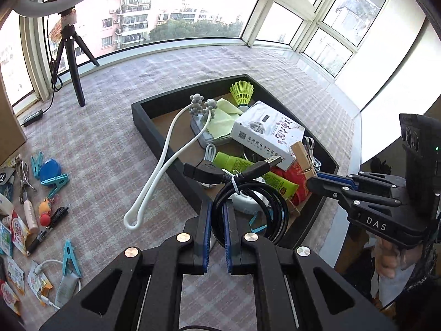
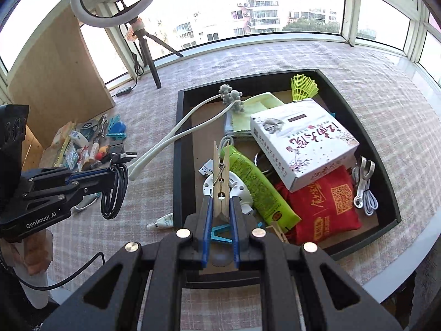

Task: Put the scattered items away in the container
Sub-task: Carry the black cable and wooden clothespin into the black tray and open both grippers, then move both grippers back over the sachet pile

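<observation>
The counter [image 2: 275, 55], under a checked cloth, carries a black tray [image 2: 182, 149] that serves as the container, already crowded with a white box [image 2: 303, 140], a red pouch [image 2: 325, 207], a green tube [image 2: 253, 182] and a yellow shuttlecock [image 2: 303, 87]. A white looped massager [image 1: 154, 176] lies half over the tray's left wall. To the far left of the tray a heap of scattered items [image 1: 33, 207] waits on the cloth.

The step in hand looks like carrying two pieces to the tray together. The left gripper [image 1: 217, 237] has its jaws clenched on a coiled black USB cable [image 1: 248, 193], held above the tray's near left wall, its plug pointing right and away. The right gripper [image 2: 220, 234] grasps a wooden clothespin [image 2: 220, 182] by its tail, above the tray's near part; its long axis runs away from the jaws.

Next, each jaw should probably release over a free patch; the massager may still need nudging inside.
</observation>
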A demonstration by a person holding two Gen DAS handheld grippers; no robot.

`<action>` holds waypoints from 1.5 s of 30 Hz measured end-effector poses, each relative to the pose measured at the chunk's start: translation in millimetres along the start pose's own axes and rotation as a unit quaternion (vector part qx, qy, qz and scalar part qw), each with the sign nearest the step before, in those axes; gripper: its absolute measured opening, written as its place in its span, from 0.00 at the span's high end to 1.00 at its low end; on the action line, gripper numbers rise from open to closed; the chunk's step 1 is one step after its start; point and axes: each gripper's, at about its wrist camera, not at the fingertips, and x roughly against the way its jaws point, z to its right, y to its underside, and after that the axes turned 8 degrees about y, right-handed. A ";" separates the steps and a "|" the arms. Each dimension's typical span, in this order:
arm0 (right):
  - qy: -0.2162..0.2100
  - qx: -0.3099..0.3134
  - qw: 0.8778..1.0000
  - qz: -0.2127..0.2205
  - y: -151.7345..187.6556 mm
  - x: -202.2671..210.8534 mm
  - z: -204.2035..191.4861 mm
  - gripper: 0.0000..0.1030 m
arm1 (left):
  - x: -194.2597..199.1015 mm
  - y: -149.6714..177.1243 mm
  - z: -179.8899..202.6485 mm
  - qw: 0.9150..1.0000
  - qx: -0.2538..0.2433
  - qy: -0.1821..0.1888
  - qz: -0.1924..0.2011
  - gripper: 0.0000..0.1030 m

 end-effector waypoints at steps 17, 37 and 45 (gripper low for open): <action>0.035 -0.032 0.999 0.017 -14.6 4.6 20.5 0.66 | -12.5 -17.2 15.6 0.999 -0.017 -0.028 0.002 0.63; -0.083 0.112 0.990 -0.012 -30.2 -31.5 -137.4 0.66 | 119.0 135.7 -188.2 0.964 0.190 -0.185 0.021 0.63; -0.126 0.174 0.976 -0.023 -31.9 -44.1 -214.1 0.66 | 181.3 202.0 -256.9 0.915 0.312 -0.247 0.073 0.63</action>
